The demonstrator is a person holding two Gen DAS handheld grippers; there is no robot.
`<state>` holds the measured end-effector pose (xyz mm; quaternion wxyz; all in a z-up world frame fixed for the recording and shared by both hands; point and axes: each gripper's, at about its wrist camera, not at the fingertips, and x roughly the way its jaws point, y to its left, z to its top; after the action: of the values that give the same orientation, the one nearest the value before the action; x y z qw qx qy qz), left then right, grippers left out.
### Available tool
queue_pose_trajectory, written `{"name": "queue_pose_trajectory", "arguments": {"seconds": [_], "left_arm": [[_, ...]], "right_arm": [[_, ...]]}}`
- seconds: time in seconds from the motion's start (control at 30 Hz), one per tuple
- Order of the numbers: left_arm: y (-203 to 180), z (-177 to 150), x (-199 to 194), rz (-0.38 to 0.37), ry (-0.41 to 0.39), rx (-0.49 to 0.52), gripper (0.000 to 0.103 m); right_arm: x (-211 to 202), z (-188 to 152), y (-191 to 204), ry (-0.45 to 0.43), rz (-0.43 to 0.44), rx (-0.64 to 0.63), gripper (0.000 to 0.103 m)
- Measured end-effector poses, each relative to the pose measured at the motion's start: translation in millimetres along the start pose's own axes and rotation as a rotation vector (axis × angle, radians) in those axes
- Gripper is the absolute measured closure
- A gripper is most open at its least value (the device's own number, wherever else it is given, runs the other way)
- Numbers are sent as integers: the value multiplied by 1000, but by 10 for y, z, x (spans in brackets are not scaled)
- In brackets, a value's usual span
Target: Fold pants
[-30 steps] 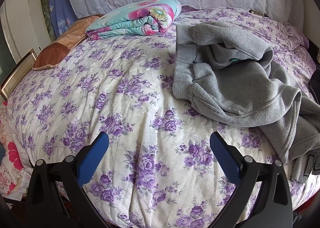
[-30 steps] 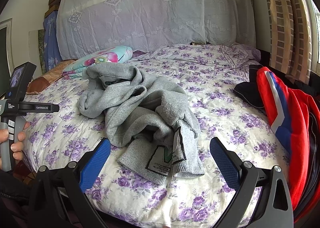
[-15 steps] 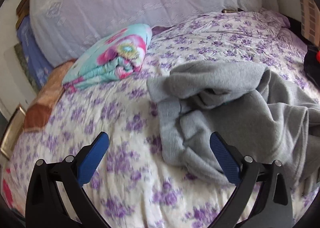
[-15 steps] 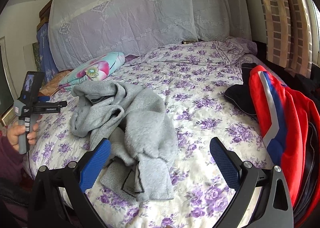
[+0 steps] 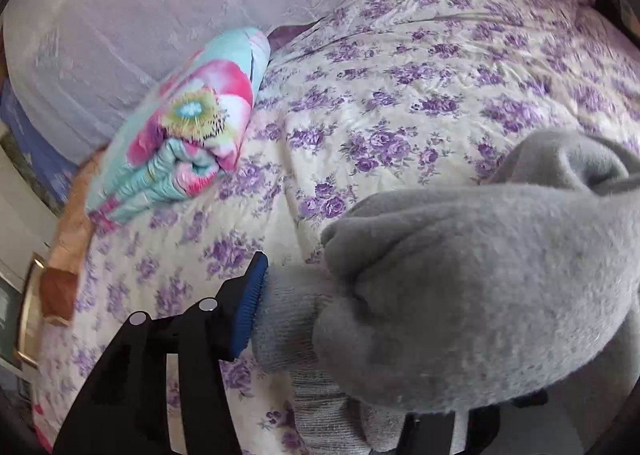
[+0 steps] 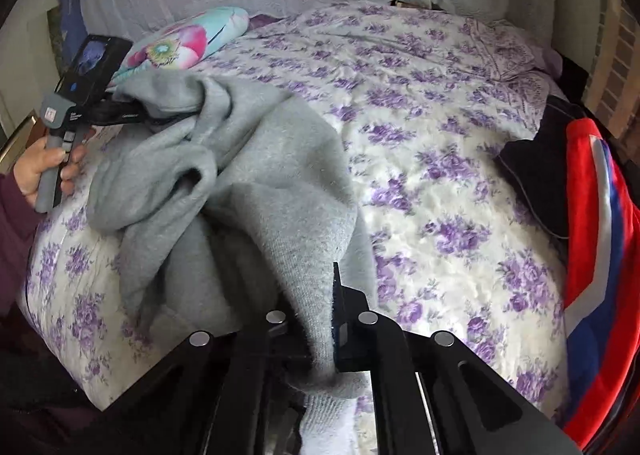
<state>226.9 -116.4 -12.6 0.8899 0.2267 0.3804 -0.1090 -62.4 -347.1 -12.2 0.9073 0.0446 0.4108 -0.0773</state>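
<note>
- The grey pants [image 6: 248,175] are heaped on the floral bed [image 6: 460,175].
- A cuff is pinched tightly by the right gripper [image 6: 332,319].
- Ribbed fabric is pressed by the left gripper [image 5: 320,319], its jaws closing; the far pad is apparently hidden.

The pants [image 6: 256,183] are plain grey. The bedspread [image 6: 440,159] is white with purple flowers. The folded blanket [image 5: 192,127] is light blue with pink flowers. The jacket [image 6: 596,255] is red with blue and white stripes.
</note>
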Motion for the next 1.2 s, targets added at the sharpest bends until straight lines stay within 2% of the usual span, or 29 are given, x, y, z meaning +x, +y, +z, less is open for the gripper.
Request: {"name": "queue_pose_trajectory", "arguments": {"seconds": [0.1,0.2,0.33,0.43,0.47,0.53,0.6,0.67,0.7,0.73,0.77,0.8,0.83,0.87,0.9,0.97,1.03,1.07,1.13,1.2], "left_arm": [[278,-25,-191,-51,-51,-98,56],[569,-75,-591,-123,-136,-209,57],[876,-244,-1315,-124,-268,-306,57],[1174,-396,-1753,-106,-310,-384,57],[1289,-444,-1866,-98,-314,-414,56],[1508,-486,-1971,-84,-289,-459,56],[1715,-419,-1880,-70,-224,-499,55],[1903,-191,-1500,-37,-121,-522,53],[1968,-31,-1169,4,-47,-511,51],[2001,110,-781,52,37,-474,47],[2039,213,-311,90,140,-457,40],[2094,224,157,104,249,-469,39],[2149,163,545,109,350,-497,40],[2194,45,835,105,442,-534,46],[2241,-65,965,81,483,-574,50],[2290,-126,847,45,422,-608,50],[2247,-147,578,40,354,-564,48],[2214,-176,402,32,323,-540,43],[2116,-273,39,39,267,-471,34],[2028,-514,-382,63,203,-418,22]], "right_arm": [[-354,81,-174,-133,-10,19,97],[-722,242,-393,-258,-33,57,97],[-1082,526,-643,-394,-5,79,97],[-1186,836,-857,-430,36,103,97],[-1173,961,-922,-419,39,109,97],[-1004,1293,-1026,-340,46,111,96],[-587,1673,-1056,-185,72,100,96],[79,2082,-990,-3,63,70,92],[479,2269,-932,69,15,48,73],[868,2409,-878,109,-88,20,44],[1212,2481,-858,127,-226,2,35],[1483,2464,-812,136,-346,-14,36],[1704,2424,-760,158,-457,-49,43],[1802,2344,-703,171,-506,-62,47],[1771,2262,-657,157,-472,-55,47],[1509,2049,-549,101,-365,-61,46],[1109,1740,-475,57,-226,-78,39],[896,1566,-450,45,-154,-82,35],[507,1167,-438,40,-17,-94,20],[209,729,-441,53,103,-88,15]]}}
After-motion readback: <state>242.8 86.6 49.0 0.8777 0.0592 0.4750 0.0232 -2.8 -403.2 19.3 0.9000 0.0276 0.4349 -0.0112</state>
